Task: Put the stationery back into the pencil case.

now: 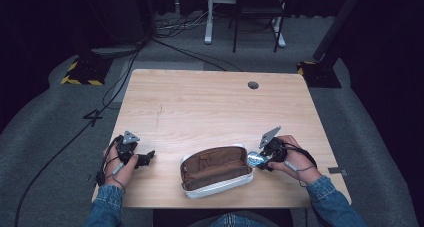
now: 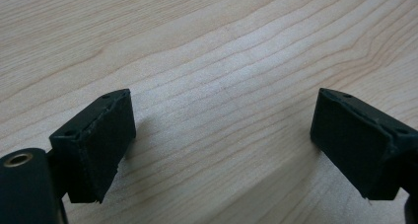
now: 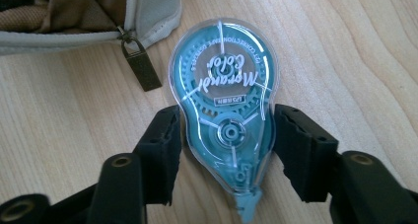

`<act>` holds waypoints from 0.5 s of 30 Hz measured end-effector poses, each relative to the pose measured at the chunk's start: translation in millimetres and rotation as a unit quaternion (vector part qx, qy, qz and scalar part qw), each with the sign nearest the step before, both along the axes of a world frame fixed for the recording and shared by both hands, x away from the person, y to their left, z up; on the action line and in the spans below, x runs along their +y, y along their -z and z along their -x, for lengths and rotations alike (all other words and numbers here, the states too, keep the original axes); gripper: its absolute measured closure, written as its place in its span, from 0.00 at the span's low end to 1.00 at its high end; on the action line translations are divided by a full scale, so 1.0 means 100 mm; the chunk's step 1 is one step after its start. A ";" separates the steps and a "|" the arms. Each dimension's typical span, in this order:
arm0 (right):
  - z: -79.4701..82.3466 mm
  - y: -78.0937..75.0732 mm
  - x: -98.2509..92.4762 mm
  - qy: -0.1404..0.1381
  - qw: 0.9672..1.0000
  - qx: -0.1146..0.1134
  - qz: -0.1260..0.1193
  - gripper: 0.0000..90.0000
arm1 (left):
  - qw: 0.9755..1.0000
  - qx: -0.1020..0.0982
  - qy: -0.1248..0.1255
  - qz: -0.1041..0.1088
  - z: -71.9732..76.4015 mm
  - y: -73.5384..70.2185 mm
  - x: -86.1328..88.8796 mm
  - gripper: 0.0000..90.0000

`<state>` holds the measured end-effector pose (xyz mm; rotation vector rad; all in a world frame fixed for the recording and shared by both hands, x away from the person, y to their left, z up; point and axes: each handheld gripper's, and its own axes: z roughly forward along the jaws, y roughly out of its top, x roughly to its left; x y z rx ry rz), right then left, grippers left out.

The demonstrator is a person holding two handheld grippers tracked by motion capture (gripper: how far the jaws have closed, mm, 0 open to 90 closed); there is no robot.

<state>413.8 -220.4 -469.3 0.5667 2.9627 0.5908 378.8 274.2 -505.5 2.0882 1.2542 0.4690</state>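
Observation:
A teal, clear-cased correction tape dispenser (image 3: 224,86) lies flat on the wooden table, and my right gripper (image 3: 226,135) is shut on it, one pad pressing each side of its narrow end. In the high view the correction tape dispenser (image 1: 255,159) sits just right of an open pouch (image 1: 216,169), white outside and brown inside, with my right gripper (image 1: 260,159) behind it. The pouch's bronze zipper pull (image 3: 140,63) lies on the wood beside the tape. My left gripper (image 1: 150,156) rests low at the table's left front; its jaws (image 2: 222,120) stand wide apart over bare wood.
The light wooden table (image 1: 200,102) has a round cable hole (image 1: 253,85) near its far right edge. Beyond it are grey carpet, floor cables (image 1: 130,62), and chair and stand legs (image 1: 250,32).

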 end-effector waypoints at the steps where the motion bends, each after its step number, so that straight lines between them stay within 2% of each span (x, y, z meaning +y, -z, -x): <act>1: 0.01 -0.01 0.00 -0.002 1.000 -0.001 0.003 0.55 | 1.000 0.000 0.000 0.000 0.00 0.00 0.00 0.11; 7: 0.02 -0.02 0.02 0.004 1.000 0.002 0.011 0.55 | 1.000 0.000 0.000 0.000 0.00 0.00 0.00 0.11; 15: 0.01 -0.01 -0.01 0.022 1.000 0.001 0.008 0.55 | 1.000 0.000 0.001 0.000 0.00 0.00 0.00 0.11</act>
